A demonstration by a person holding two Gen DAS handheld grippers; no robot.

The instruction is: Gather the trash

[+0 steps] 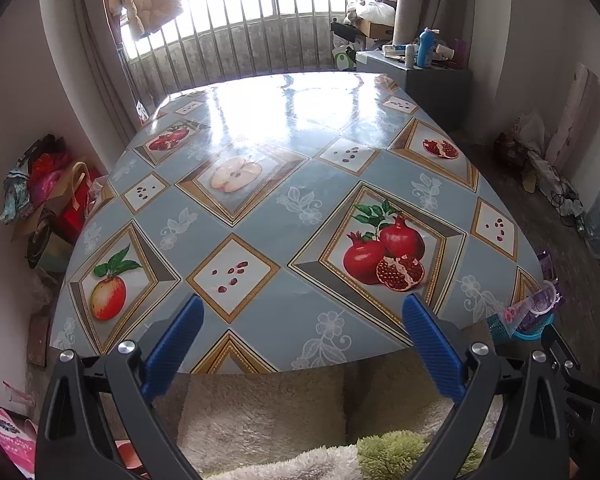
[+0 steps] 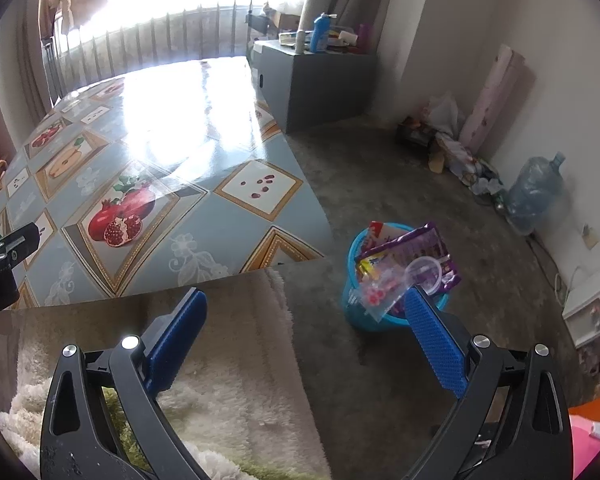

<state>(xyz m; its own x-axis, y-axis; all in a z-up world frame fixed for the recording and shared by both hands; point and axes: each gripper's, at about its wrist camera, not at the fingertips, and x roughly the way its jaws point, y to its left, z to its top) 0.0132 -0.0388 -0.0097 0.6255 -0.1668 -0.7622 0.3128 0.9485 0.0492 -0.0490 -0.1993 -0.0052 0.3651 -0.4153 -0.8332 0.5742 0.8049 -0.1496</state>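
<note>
A small blue trash basket [image 2: 358,312] stands on the floor right of the table, stuffed with a purple wrapper [image 2: 416,248], a clear plastic cup [image 2: 424,270] and a clear bag with red bits [image 2: 376,296]. It also shows in the left wrist view [image 1: 524,330] past the table's right corner. My right gripper [image 2: 304,304] is open and empty, its right finger just in front of the basket. My left gripper [image 1: 302,312] is open and empty over the near edge of the table [image 1: 260,208], which has a fruit-print cloth.
A fuzzy white and green fabric [image 1: 284,420] lies below both grippers. A grey cabinet [image 2: 320,88] with bottles stands behind the table. A water jug [image 2: 536,192] and bags sit along the right wall. Bags and boxes [image 1: 48,200] pile up left of the table.
</note>
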